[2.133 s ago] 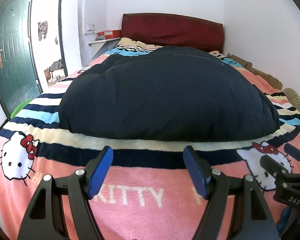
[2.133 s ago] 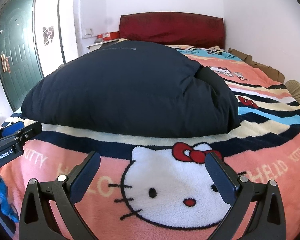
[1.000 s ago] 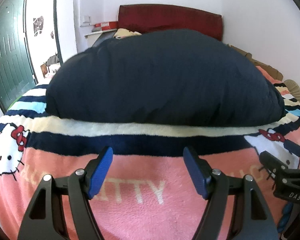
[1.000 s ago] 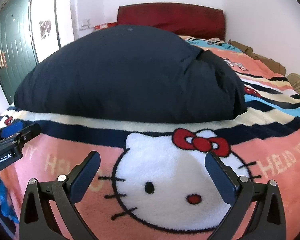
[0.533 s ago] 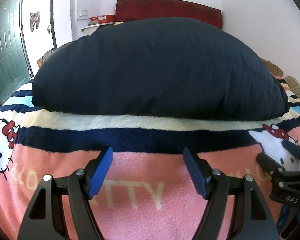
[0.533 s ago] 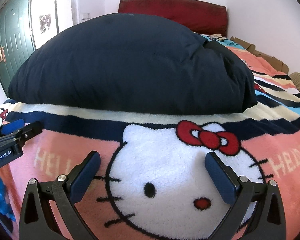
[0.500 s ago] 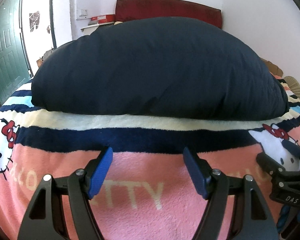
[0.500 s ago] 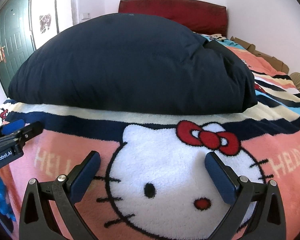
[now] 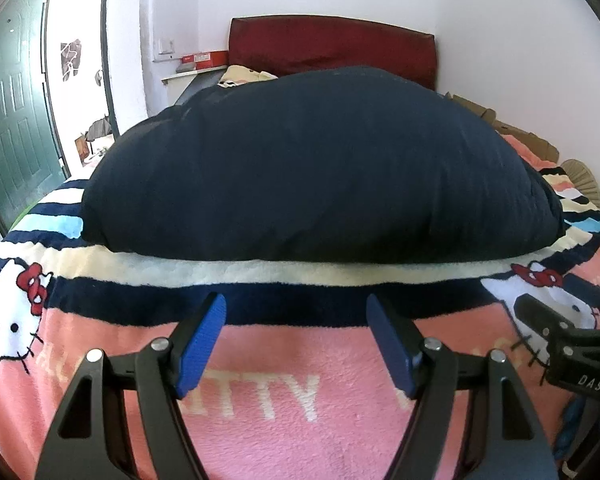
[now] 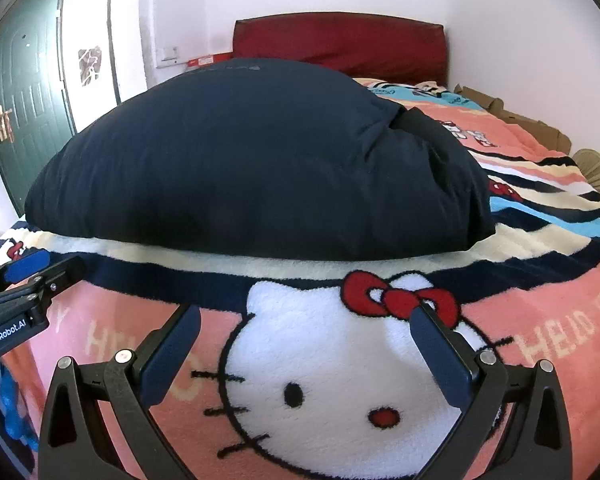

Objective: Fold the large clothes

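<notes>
A big navy padded garment (image 9: pixel 320 160) lies in a puffy heap across the bed, on a pink cartoon-cat blanket (image 9: pixel 260 396). My left gripper (image 9: pixel 296 308) hovers over the blanket just short of the garment's near edge, open, with nothing between its blue pads. In the right wrist view the same garment (image 10: pixel 252 152) fills the middle. My right gripper (image 10: pixel 305 316) stands open over the white cat face (image 10: pixel 340 364), also short of the near edge. Each gripper shows at the edge of the other's view: the right gripper (image 9: pixel 560 344) and the left gripper (image 10: pixel 28 280).
A dark red headboard (image 9: pixel 332 48) stands against the far wall. A green door (image 9: pixel 12 120) and an open doorway are at the left. Cardboard boxes (image 10: pixel 512 120) and a woven fan (image 10: pixel 596 172) line the bed's right side. White wall runs along the right.
Compared with two seconds ago both views sit lower and nearer the garment's near edge. Over the last half second they only tilted slightly. Jaws stayed wide; the garment has not moved.
</notes>
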The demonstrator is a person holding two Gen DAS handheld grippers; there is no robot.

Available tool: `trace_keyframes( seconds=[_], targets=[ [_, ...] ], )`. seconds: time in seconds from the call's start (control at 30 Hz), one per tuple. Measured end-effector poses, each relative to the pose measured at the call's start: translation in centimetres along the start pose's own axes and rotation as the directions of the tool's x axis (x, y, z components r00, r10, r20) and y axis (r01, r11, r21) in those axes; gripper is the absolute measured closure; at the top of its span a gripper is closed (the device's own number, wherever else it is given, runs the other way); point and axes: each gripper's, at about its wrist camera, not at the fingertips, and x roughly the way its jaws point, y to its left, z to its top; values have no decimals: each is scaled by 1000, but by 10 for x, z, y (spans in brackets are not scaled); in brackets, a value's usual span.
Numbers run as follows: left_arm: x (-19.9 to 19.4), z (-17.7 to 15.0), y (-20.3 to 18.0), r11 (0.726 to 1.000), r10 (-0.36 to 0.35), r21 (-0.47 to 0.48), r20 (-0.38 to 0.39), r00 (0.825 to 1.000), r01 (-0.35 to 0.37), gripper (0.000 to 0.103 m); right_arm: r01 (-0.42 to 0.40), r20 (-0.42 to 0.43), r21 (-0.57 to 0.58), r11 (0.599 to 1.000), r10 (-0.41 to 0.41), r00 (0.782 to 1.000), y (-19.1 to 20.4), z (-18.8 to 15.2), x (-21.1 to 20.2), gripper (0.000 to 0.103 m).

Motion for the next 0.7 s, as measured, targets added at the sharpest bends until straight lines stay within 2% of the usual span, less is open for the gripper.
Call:
trace_keyframes(
  seconds=[0.3, 0.7],
  targets=[
    [-10, -5, -4, 1000, 0, -8, 14, 1000, 1, 31, -25, -12, 7, 1000, 25, 1000, 6, 4, -3, 1],
    [-21, -4, 3, 1000, 4, -8, 30, 1000, -4, 31, 7, -1, 18, 1000, -7, 1000, 1, 3, -7, 1]
  ],
)
